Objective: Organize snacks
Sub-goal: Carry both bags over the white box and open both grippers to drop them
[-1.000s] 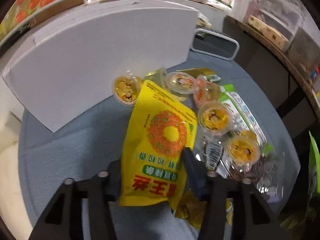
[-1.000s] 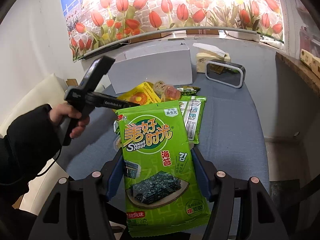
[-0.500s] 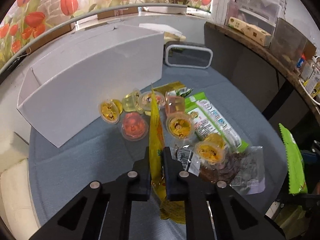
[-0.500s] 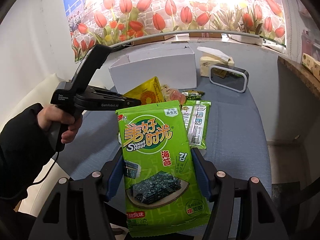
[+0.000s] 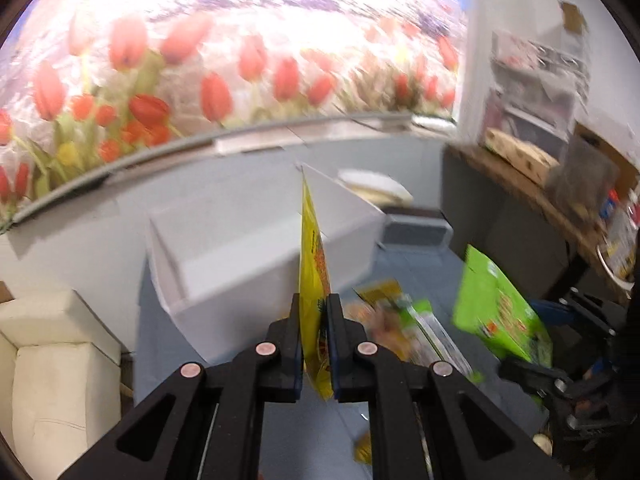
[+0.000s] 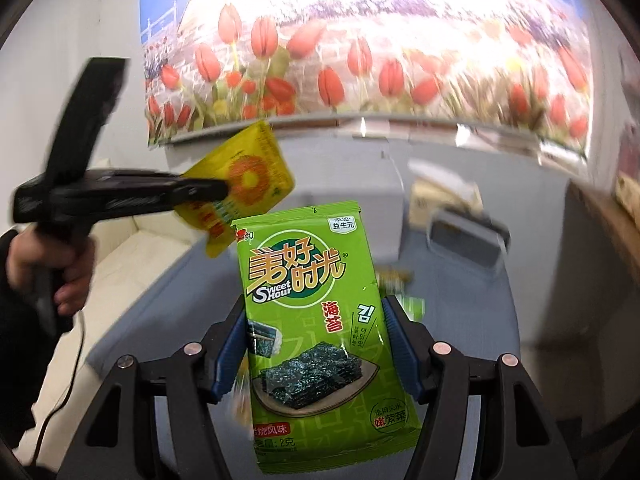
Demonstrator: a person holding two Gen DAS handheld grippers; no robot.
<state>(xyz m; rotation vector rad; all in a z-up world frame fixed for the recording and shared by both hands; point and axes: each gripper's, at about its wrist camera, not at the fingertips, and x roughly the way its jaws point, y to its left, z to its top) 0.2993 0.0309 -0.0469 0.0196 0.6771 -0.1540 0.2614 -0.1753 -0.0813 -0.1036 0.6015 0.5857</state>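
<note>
My left gripper (image 5: 314,304) is shut on a yellow snack bag (image 5: 314,272), held edge-on and raised above the table in front of the open white cardboard box (image 5: 240,256). In the right wrist view the same yellow bag (image 6: 244,184) hangs from the left gripper (image 6: 216,192) in the air. My right gripper (image 6: 316,320) is shut on a green seaweed packet (image 6: 316,320), held upright above the table; the packet also shows in the left wrist view (image 5: 500,312).
Several snack packets (image 5: 404,320) lie on the blue-grey table (image 5: 416,272) right of the box. A grey framed device (image 6: 464,240) and a tissue box (image 6: 444,192) stand at the back. A cream sofa (image 5: 52,344) is left. A wooden shelf (image 5: 532,184) is right.
My left gripper has lifted the yellow bag off the table and tilted up toward the white box. My right gripper has also risen with the green packet.
</note>
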